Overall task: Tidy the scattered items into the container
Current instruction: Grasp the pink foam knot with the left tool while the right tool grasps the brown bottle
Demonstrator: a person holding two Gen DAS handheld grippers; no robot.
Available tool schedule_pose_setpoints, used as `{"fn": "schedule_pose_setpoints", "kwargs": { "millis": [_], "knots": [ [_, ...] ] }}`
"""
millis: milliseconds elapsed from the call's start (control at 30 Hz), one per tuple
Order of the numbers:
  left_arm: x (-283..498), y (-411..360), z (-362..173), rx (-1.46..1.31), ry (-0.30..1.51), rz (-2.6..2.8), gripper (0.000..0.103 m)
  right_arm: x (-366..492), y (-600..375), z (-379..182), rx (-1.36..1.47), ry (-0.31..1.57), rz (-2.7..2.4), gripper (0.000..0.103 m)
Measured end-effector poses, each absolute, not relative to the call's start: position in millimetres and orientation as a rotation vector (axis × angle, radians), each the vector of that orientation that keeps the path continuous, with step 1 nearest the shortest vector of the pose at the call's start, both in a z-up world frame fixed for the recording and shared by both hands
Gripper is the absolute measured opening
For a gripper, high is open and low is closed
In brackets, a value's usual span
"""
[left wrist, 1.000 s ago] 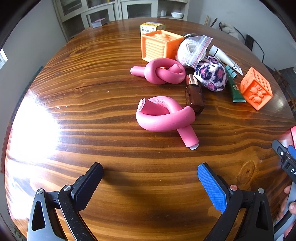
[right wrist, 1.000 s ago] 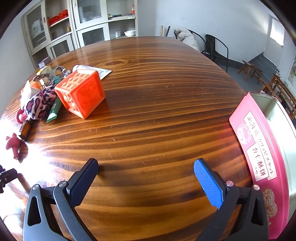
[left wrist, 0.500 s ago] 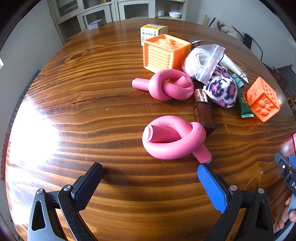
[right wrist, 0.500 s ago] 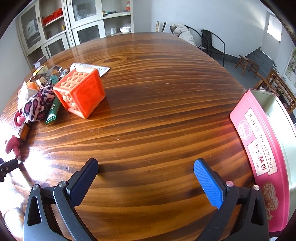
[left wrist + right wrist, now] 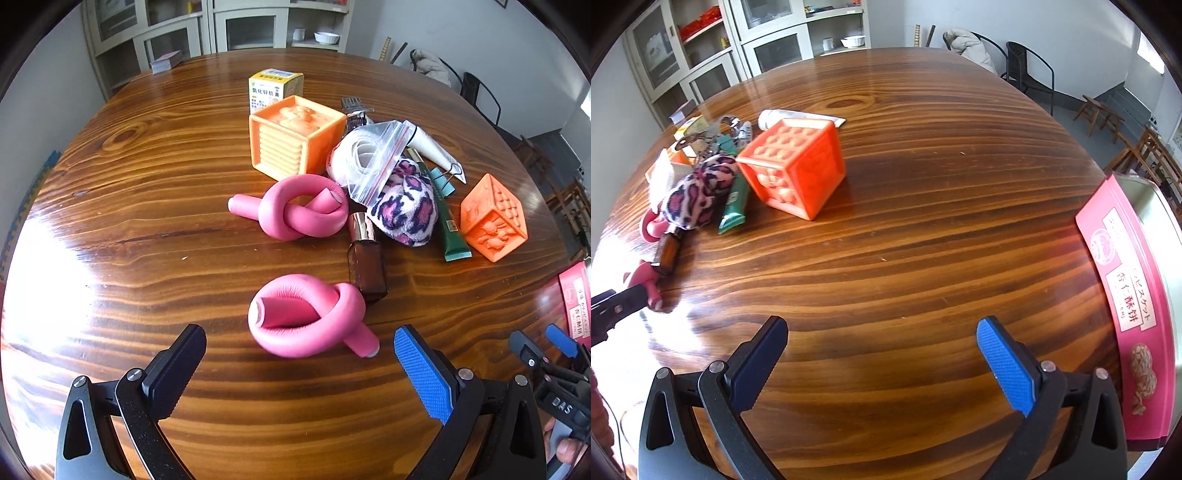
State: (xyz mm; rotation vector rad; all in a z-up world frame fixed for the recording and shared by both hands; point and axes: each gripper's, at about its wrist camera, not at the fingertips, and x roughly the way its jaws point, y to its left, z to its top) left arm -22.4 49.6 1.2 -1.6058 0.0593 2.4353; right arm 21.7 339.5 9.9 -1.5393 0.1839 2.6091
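Your left gripper (image 5: 300, 354) stands wide apart before the knotted pink foam roller (image 5: 308, 315); your right gripper (image 5: 882, 345) stands apart too, over bare wooden table (image 5: 923, 221).

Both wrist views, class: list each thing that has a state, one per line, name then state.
left gripper: jaws open, holding nothing
right gripper: jaws open, holding nothing
near pink foam roller: knotted, lying on the table between the left jaws
far pink foam roller: knotted
brown bottle: lying down, capped
zip bag: sealed
tin: open
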Motion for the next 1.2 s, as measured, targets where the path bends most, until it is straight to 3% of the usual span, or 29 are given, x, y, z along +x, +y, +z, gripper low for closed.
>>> {"fn": "schedule_pose_setpoints", "kwargs": {
  "millis": [100, 133, 200, 300, 467, 1067, 1133, 1200],
  "knots": [
    [-17, 54, -4, -1.621, 0.092, 2.443, 0.100, 24, 336, 18, -1.528, 0.178, 2.636, 0.098],
    [-17, 55, -4, -1.612, 0.116, 2.455, 0.091, 24, 334, 20, -1.528, 0.178, 2.647, 0.096],
    [-17, 56, -3, -1.575, 0.167, 2.467, 0.075, 23, 327, 24, -1.539, 0.177, 2.672, 0.081],
    [-16, 55, 1, -1.579, 0.149, 2.459, 0.075, 19, 315, 31, -1.569, 0.176, 2.717, 0.065],
    [-10, 27, 4, -1.592, 0.102, 2.457, 0.074, 8, 281, 44, -1.612, 0.138, 2.836, 0.048],
    [-8, -18, 11, -1.661, -0.007, 2.533, 0.074, -56, 179, 21, -1.780, 0.016, 2.895, 0.046],
    [-8, -18, 11, -1.663, -0.008, 2.532, 0.074, -60, 176, 16, -1.793, -0.007, 2.875, 0.042],
    [-8, -18, 12, -1.663, -0.010, 2.529, 0.074, -60, 173, 14, -1.786, -0.062, 2.873, 0.026]
  ]
}}
